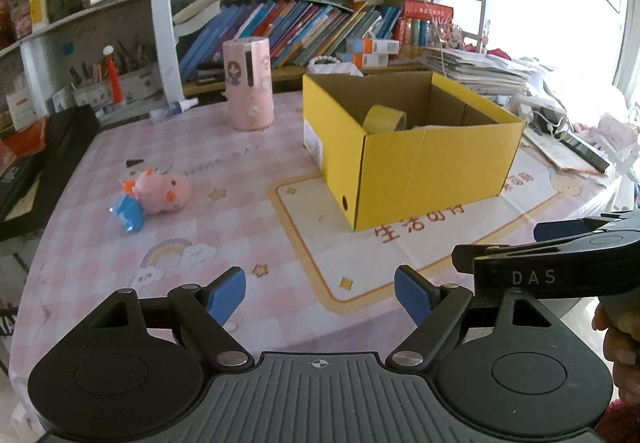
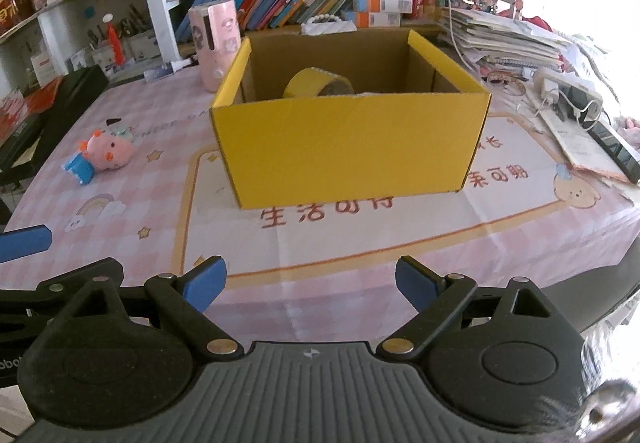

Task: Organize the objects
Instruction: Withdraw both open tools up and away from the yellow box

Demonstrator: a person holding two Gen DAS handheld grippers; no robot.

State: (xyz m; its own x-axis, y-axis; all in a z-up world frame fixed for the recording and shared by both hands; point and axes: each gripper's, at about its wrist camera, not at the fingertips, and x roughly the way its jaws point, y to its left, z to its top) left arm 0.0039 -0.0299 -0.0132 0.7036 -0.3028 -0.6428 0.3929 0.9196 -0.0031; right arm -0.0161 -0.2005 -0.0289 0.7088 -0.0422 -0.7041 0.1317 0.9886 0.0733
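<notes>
An open yellow box (image 2: pixel 348 147) stands on the table, a tape roll (image 2: pixel 316 85) inside; a pink plush (image 2: pixel 108 153) lies well left.

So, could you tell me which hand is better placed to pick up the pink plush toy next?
Left, probably. The pink plush toy lies left of the yellow box, nearer the open left tool.

Each black hand-held gripper (image 1: pixel 320 299) has blue pads, silver screws, ribbed grey body, perhaps rubberised.
</notes>
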